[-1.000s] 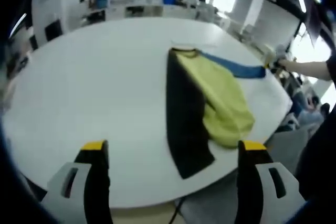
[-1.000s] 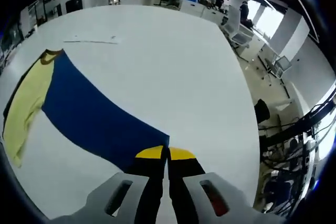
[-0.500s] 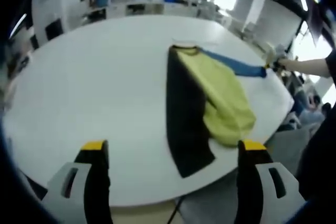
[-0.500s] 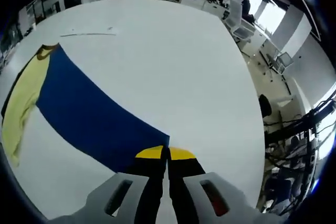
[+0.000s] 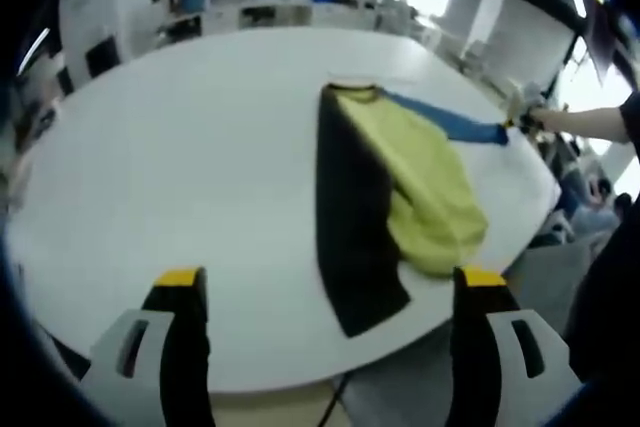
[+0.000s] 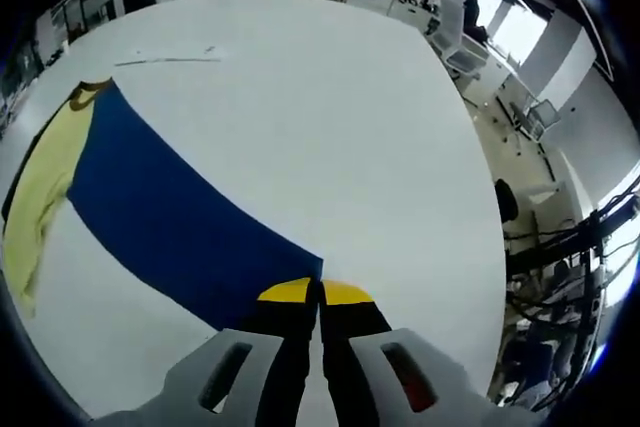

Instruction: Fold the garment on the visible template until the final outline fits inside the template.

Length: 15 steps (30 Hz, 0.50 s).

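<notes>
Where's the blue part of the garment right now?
Stretched across the white table from the yellow panel, its corner pinched in the shut right claw.

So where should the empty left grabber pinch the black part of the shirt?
Probably the near bottom corner of the black panel. It lies flat by the table edge, closest to the open left gripper, so come straight in from the near side. The right gripper holds the blue panel.

Yellow-tipped tool (image 6: 319, 292), black jaws (grey mounts)
</notes>
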Each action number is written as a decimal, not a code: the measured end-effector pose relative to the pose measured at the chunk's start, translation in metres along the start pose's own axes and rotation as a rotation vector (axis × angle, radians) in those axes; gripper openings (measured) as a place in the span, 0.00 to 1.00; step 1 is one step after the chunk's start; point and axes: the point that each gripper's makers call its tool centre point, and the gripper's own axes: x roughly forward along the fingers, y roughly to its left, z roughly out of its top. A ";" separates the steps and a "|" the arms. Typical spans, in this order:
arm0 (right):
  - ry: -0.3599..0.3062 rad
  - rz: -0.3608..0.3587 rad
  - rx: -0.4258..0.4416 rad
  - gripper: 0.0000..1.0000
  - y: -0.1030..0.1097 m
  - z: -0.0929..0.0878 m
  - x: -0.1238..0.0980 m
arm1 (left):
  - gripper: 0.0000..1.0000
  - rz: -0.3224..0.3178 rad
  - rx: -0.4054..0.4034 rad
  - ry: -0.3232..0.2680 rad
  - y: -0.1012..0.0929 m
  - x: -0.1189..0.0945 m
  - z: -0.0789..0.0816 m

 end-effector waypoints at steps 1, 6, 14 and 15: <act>0.000 -0.001 0.000 0.03 0.000 0.000 0.001 | 0.98 0.000 -0.001 -0.001 0.000 0.000 0.000; 0.000 -0.008 0.004 0.04 0.003 -0.001 -0.002 | 0.98 0.003 0.000 -0.007 0.002 -0.001 0.003; -0.008 -0.040 0.023 0.05 -0.004 -0.002 -0.012 | 0.98 0.004 0.001 -0.006 0.001 0.000 0.002; -0.010 -0.041 0.022 0.05 -0.005 -0.002 -0.013 | 0.98 0.002 0.002 -0.005 0.000 0.000 0.002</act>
